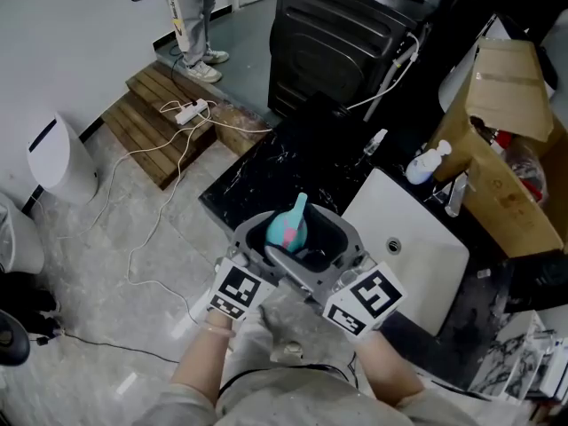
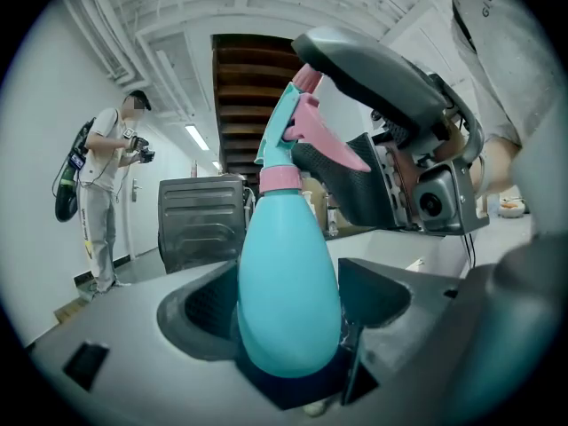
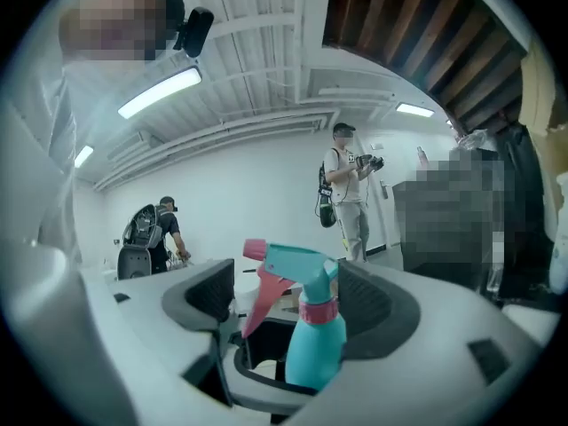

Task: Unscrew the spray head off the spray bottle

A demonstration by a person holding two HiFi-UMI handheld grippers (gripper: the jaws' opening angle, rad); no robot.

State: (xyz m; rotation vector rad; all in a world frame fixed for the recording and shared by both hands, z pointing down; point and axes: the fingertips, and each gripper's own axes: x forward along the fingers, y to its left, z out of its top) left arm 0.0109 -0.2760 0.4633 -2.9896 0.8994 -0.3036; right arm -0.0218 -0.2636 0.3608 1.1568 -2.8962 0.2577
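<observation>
- Head view, centre: teal spray bottle [image 1: 288, 227], opaque, contents unseen.
- Left gripper [image 2: 288, 304] pinches the bottle's body.
- Right gripper [image 3: 288, 295] jaws spread beside spray head [image 3: 297, 269], at body's 12 o'clock.

Spray bottle [image 2: 288, 291] base seemingly hidden.

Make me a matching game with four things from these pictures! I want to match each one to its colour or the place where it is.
Things:
1. bottle body
2. trigger
3. power strip
4. white pump bottle

Colour or place:
A. on the wooden platform
B. on the black counter
C. pink
D. teal

Right pairs: 1-D, 2-C, 3-A, 4-B.
</observation>
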